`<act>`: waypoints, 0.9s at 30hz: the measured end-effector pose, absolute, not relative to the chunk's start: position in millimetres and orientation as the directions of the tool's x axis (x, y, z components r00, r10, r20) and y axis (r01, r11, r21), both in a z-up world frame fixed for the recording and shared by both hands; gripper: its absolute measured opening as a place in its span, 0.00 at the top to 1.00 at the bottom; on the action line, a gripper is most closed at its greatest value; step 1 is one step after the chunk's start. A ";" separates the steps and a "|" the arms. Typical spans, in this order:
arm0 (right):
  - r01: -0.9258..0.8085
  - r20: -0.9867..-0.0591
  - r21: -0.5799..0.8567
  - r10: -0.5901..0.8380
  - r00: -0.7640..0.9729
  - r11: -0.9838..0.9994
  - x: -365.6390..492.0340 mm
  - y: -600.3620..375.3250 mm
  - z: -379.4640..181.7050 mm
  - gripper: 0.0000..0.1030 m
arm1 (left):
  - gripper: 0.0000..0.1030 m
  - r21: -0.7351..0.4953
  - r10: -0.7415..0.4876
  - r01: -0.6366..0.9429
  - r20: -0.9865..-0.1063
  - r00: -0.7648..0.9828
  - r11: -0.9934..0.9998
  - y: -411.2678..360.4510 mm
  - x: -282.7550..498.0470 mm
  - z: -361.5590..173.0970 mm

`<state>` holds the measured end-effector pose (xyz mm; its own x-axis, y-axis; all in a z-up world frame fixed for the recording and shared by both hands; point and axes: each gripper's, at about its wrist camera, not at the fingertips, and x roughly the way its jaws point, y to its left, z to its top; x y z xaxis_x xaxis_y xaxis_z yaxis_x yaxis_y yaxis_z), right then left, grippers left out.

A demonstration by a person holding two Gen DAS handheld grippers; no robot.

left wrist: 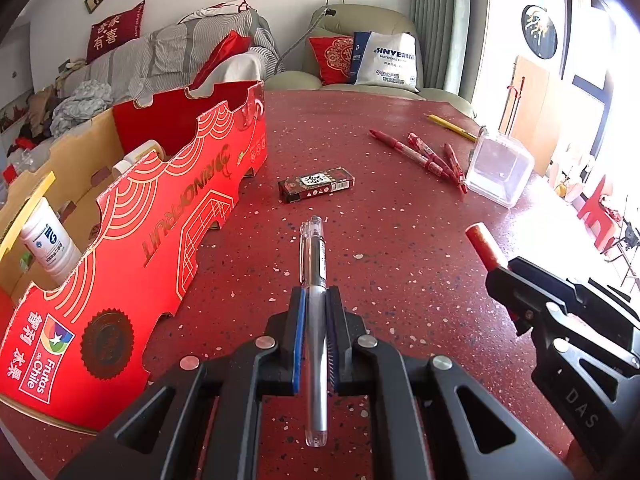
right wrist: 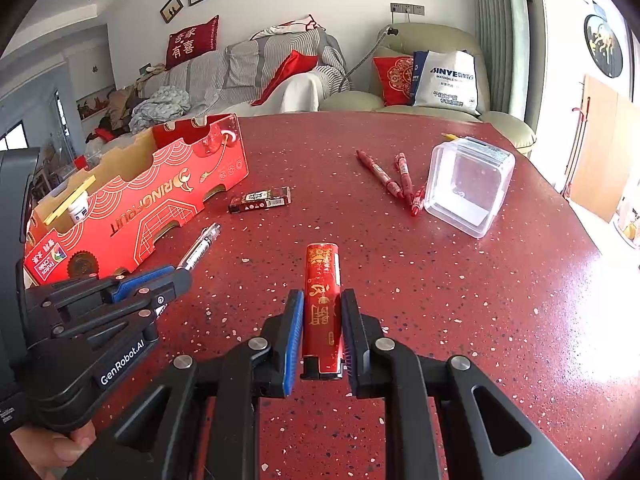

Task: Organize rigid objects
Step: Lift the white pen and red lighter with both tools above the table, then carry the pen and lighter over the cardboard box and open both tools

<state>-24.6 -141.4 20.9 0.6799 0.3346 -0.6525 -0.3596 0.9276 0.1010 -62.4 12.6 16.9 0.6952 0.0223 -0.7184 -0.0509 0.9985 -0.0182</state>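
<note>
The red speckled bench (right wrist: pixel 440 280) is sitting in a living room, sofa behind its far edge. The red fruit box (left wrist: pixel 160 220) is lying along the left edge, probably the drop-off since a white bottle (left wrist: pixel 48 236) is already sitting in there. A clear tub (right wrist: pixel 468 184) is tipped near the right edge beside loose red pens (right wrist: pixel 384 178). The right claw (right wrist: pixel 320 332) is clamping a red lighter (right wrist: pixel 322 300) and the left claw (left wrist: pixel 316 332) is pinching a clear pen (left wrist: pixel 314 280), both lifted off the bench, looks like for sorting.

Bright daylight from the right, blown-out window glare, fisheye-warped dark corners.
</note>
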 end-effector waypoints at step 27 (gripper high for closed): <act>-0.361 -0.637 0.123 0.353 0.685 0.924 -24.8 -144.7 27.2 0.81 | 0.90 -0.045 0.005 -0.052 -0.704 0.710 0.998 20.1 -65.8 20.8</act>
